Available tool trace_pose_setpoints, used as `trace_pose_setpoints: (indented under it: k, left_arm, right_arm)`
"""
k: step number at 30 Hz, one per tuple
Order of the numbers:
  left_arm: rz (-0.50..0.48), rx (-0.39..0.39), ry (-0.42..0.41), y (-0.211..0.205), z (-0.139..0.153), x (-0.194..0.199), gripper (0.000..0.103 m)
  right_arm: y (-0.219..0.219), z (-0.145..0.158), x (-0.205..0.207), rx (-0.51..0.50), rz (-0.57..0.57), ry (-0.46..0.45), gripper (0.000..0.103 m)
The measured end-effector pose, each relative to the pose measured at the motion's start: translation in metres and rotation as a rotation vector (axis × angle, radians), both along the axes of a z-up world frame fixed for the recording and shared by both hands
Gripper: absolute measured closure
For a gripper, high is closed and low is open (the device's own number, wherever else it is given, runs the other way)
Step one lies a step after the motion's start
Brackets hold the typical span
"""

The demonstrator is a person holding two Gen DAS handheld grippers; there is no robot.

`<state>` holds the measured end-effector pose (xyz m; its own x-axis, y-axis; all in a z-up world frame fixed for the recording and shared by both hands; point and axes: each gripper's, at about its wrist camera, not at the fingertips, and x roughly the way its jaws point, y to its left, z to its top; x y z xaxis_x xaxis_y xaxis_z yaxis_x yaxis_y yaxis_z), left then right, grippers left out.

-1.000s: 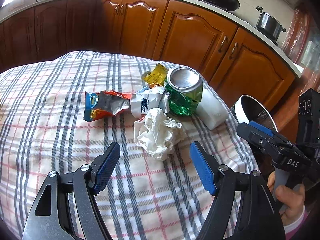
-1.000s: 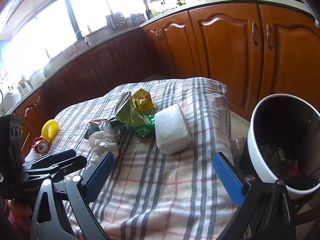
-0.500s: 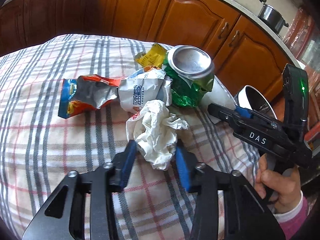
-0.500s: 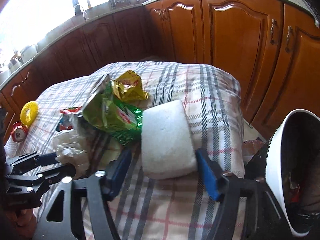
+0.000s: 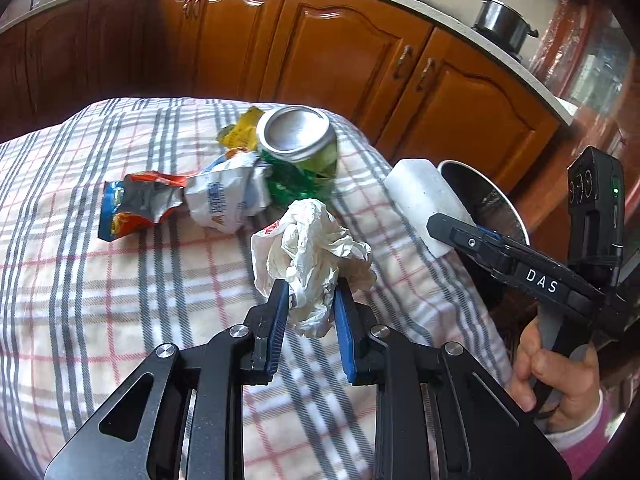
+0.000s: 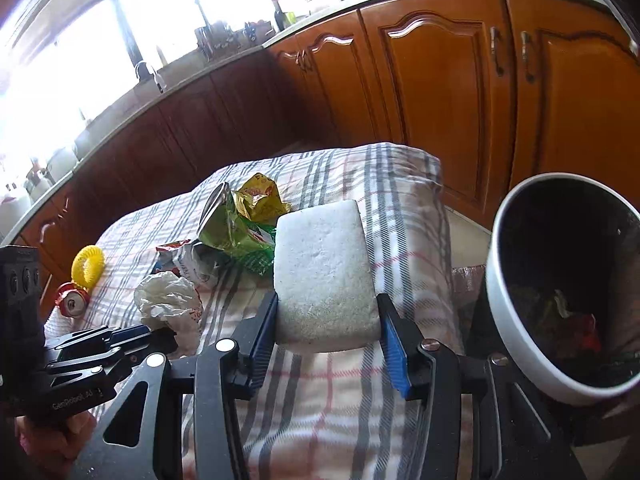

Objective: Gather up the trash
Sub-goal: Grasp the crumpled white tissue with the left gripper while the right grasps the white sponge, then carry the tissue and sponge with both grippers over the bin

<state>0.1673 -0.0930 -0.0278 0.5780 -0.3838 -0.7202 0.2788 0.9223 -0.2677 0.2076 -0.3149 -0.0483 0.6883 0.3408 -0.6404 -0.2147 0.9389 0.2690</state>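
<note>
My left gripper (image 5: 310, 292) is shut on a crumpled white plastic bag (image 5: 312, 248) and holds it just above the checked tablecloth (image 5: 120, 300). My right gripper (image 6: 326, 312) is shut on a white foam block (image 6: 322, 276), lifted off the cloth; the block also shows in the left wrist view (image 5: 424, 200). A white trash bin (image 6: 516, 320) with rubbish inside stands right of the table. On the cloth lie a crushed green can (image 5: 298, 152), a yellow wrapper (image 5: 240, 132), a white wrapper (image 5: 224, 200) and a blue and orange wrapper (image 5: 136, 204).
A yellow coil ring (image 6: 88, 264) and a red can (image 6: 72, 304) lie at the table's left end. Wooden kitchen cabinets (image 5: 340, 60) curve behind the table. A pot (image 5: 500, 20) sits on the counter.
Both grippers moved forward and shut: the left on the white plastic bag, the right on the foam block. Both items now sit lifted off the cloth.
</note>
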Motion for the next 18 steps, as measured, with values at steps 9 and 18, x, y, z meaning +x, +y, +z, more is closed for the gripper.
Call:
trace_pose_setpoints:
  k: [9,18]
  left_arm:
    - [-0.070,-0.009,-0.020,-0.035,0.011,-0.009,0.083]
    - [-0.141,-0.005,-0.035,-0.073,0.020,-0.012,0.083]
  right_arm:
    - [-0.039,0.006,-0.031,0.030,-0.075,-0.014,0.054]
    - [-0.084,0.011,-0.055,0.041,-0.167,-0.028,0.054]
